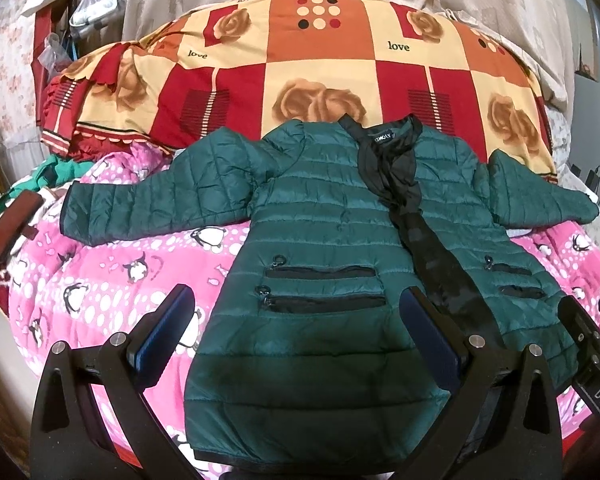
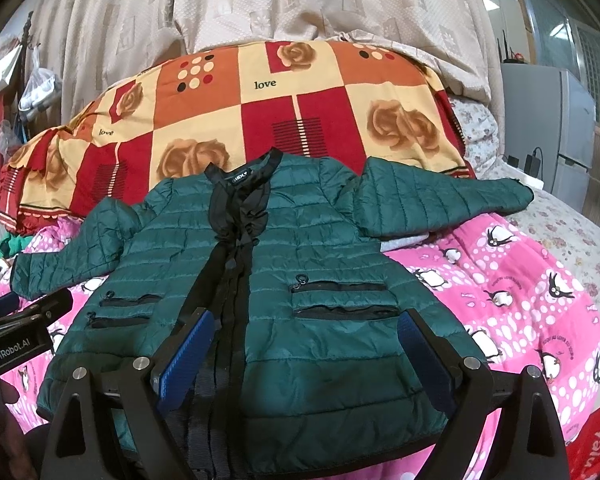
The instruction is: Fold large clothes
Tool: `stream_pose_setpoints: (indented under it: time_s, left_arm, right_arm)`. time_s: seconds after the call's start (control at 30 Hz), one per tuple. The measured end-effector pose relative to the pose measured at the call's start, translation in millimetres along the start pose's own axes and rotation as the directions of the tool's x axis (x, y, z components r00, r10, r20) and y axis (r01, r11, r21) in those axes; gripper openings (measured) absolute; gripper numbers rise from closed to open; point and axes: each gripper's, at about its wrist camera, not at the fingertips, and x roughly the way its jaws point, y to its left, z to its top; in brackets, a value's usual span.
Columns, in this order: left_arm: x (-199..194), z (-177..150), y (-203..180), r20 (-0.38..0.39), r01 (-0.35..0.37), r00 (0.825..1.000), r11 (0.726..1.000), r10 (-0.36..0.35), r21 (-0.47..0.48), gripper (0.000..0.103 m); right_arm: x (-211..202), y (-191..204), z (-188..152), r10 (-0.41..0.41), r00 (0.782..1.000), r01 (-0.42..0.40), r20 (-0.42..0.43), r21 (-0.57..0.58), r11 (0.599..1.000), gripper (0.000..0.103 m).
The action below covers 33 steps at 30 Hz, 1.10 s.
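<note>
"love" on quilt [image 1: 320, 60] behind jacket [image 1: 320, 220]

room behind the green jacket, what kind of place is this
Most likely a bedroom at home. The green jacket lies spread on a pink penguin blanket, with a rose-patterned quilt piled behind it and beige curtains along the back.

We see the quilted jacket [image 1: 324, 264] lying flat on the penguin blanket [image 1: 112, 268] on the bed, front up, sleeves spread to either side, collar toward the patchwork quilt [image 1: 300, 76] heaped behind it. Both claws sit over its hem: the left claw [image 1: 300, 322] above the left half, the right claw [image 2: 306, 338] just beside it (fingers spread apart on each).
</note>
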Motion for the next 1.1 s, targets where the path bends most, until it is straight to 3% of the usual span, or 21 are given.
stream_pose_setpoints:
  time_s: [1.1]
  left_arm:
    - [0.2, 0.4, 2.7, 0.000, 0.006, 1.000, 1.000, -0.006, -0.009, 0.103]
  right_arm:
    - [-2.2, 3.2, -0.6, -0.009, 1.000, 0.009, 0.005, -0.022, 1.000, 0.092]
